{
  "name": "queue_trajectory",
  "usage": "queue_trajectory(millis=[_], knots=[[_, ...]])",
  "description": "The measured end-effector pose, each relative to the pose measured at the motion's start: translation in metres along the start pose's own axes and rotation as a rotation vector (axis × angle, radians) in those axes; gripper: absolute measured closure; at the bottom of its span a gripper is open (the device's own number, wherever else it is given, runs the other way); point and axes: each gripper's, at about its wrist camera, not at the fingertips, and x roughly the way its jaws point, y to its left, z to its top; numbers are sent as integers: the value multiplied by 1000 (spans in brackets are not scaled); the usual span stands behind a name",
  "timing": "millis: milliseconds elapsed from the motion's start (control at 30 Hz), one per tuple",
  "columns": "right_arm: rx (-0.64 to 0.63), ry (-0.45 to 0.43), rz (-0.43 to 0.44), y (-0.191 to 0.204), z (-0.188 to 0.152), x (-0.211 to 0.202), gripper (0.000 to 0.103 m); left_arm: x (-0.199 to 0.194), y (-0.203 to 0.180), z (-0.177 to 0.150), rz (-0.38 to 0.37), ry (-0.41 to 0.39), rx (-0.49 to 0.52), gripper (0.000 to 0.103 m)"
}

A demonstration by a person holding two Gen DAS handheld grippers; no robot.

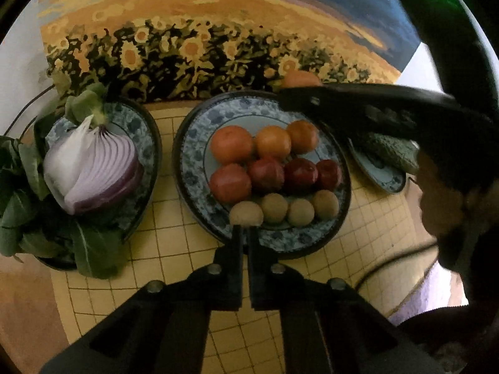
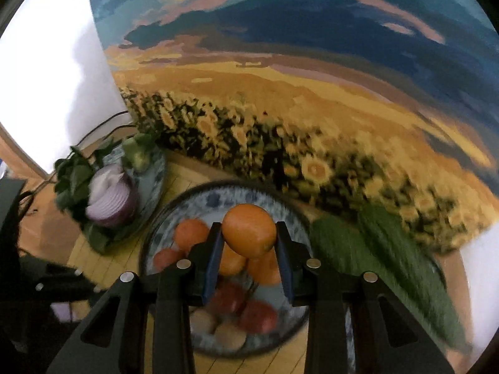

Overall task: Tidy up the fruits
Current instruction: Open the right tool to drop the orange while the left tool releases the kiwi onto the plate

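Right tongs (image 2: 249,243) grip an orange (image 2: 249,229) above the crowded fruit plate (image 1: 199,131); left tongs (image 1: 245,233) closed, empty, beside onion plate (image 1: 146,131).

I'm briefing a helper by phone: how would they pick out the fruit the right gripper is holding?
Find the blue-patterned round plate of fruit before the sunflower painting. Above it, the right gripper clamps one round orange fruit, the only fruit lifted off the plate.
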Motion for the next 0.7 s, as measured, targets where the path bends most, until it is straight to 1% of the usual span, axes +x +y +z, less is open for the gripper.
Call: queue_trajectory(millis=[133, 233, 333, 467, 533, 700], knots=[[17, 68, 20, -9, 10, 26, 69, -1, 2, 1, -9, -4, -3, 101], [35, 100, 30, -16, 5, 37, 69, -6, 6, -2, -10, -7, 1, 101], [71, 92, 82, -25, 1, 39, 69, -3, 6, -1, -16, -6, 0, 101], [38, 123, 113, -26, 6, 41, 69, -1, 4, -1, -21, 0, 6, 101], [32, 130, 112, -26, 7, 42, 69, -1, 2, -2, -25, 1, 6, 101], [20, 118, 116, -24, 4, 39, 69, 0, 3, -1, -47, 5, 3, 101]])
